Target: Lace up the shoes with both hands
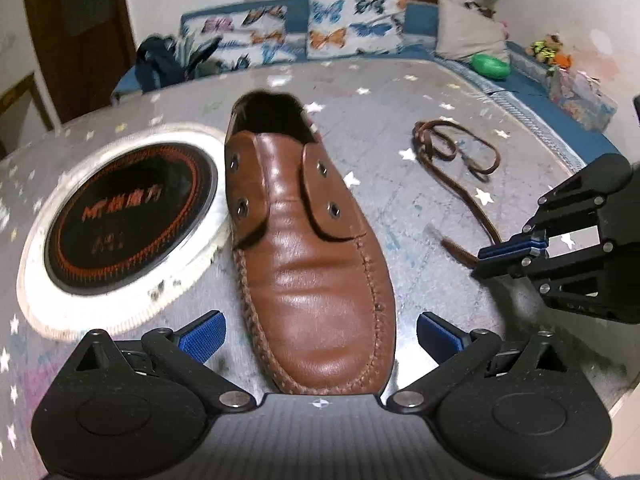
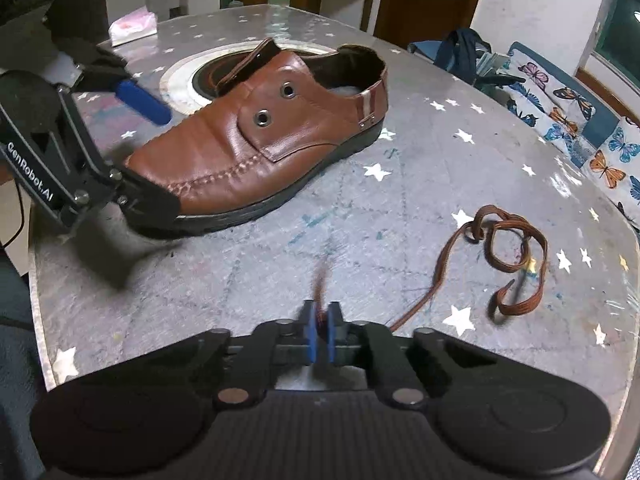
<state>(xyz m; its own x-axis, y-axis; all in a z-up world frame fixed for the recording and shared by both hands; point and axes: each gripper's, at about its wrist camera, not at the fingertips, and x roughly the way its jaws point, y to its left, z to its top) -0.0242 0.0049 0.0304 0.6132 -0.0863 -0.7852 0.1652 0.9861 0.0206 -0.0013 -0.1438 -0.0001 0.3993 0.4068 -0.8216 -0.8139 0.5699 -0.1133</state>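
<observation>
On the table the shoe (image 1: 308, 248) has all eyelets empty, right tongs (image 2: 320, 326) pinching the lace (image 2: 516, 256) end at 3 o'clock, left tongs (image 1: 320, 334) spread around the toe.

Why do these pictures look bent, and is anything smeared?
Both views bulge from fisheye lenses. Left wrist view: glare streaks the glossy brown leather shoe. Right wrist view: the brown flat shoelace tip blurs above the shut right claw.

Left tongs (image 1: 321, 340) spread wide either side of the brown shoe's (image 1: 306, 248) toe, eyelets bare. Right tongs (image 1: 510, 250) (pinched together) grip the brown lace (image 1: 456, 152), which trails in loops toward the tabletop's (image 1: 400, 100) far edge.
</observation>
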